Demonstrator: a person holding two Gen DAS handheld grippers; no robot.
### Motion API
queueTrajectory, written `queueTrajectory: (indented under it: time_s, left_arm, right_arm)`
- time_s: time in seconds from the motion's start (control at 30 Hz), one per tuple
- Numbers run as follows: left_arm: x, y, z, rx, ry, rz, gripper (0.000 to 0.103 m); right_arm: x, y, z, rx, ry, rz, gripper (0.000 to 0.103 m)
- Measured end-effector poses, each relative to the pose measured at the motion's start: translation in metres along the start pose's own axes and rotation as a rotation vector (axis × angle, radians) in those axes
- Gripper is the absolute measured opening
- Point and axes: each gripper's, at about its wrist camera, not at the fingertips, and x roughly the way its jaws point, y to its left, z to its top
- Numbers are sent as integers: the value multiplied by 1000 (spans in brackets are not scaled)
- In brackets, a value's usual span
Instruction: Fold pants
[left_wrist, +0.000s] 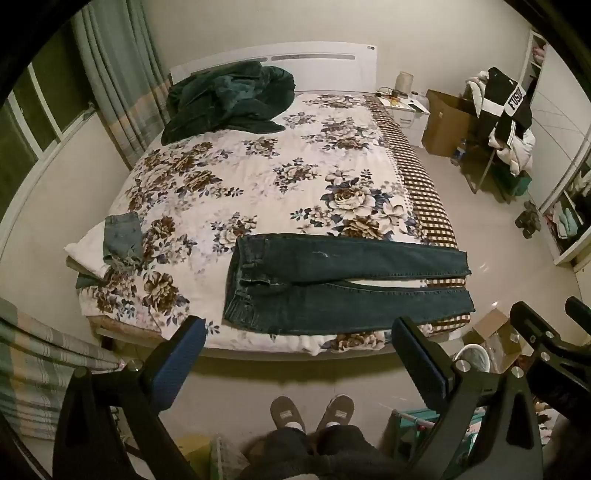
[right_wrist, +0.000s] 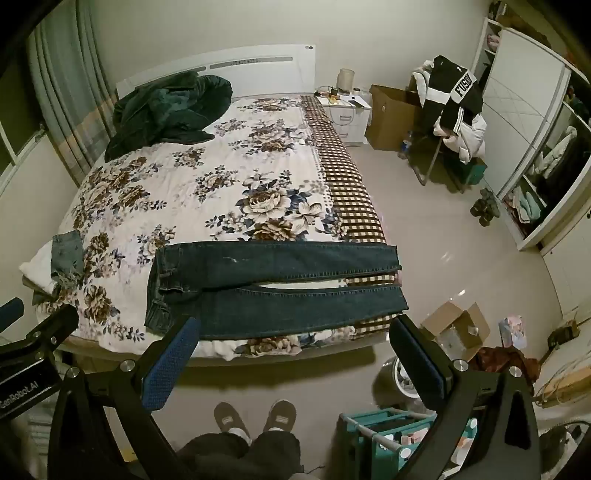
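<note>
Dark blue jeans (left_wrist: 343, 284) lie flat across the foot of the floral bed (left_wrist: 258, 177), waistband to the left, both legs stretched right to the bed's edge and slightly apart. They also show in the right wrist view (right_wrist: 273, 288). My left gripper (left_wrist: 299, 332) is open and empty, held above the floor in front of the bed's near edge. My right gripper (right_wrist: 295, 336) is open and empty too, just short of the jeans' near leg. The right gripper's body shows at the right of the left wrist view (left_wrist: 546, 343).
A dark green blanket (left_wrist: 229, 99) is heaped by the headboard. Small folded denim (left_wrist: 123, 236) lies on white cloth at the bed's left edge. Cardboard boxes (right_wrist: 456, 330), a teal rack (right_wrist: 388, 435), a clothes-laden chair (right_wrist: 454, 110) and a wardrobe stand right. The person's slippers (left_wrist: 312, 411) are below.
</note>
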Motion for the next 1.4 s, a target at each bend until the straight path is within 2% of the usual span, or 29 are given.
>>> queueTrajectory:
  time_s: [1.4]
  left_arm:
    - [1, -3, 2, 1, -12, -1, 103]
  right_arm:
    - [-4, -1, -1, 0, -1, -1, 103]
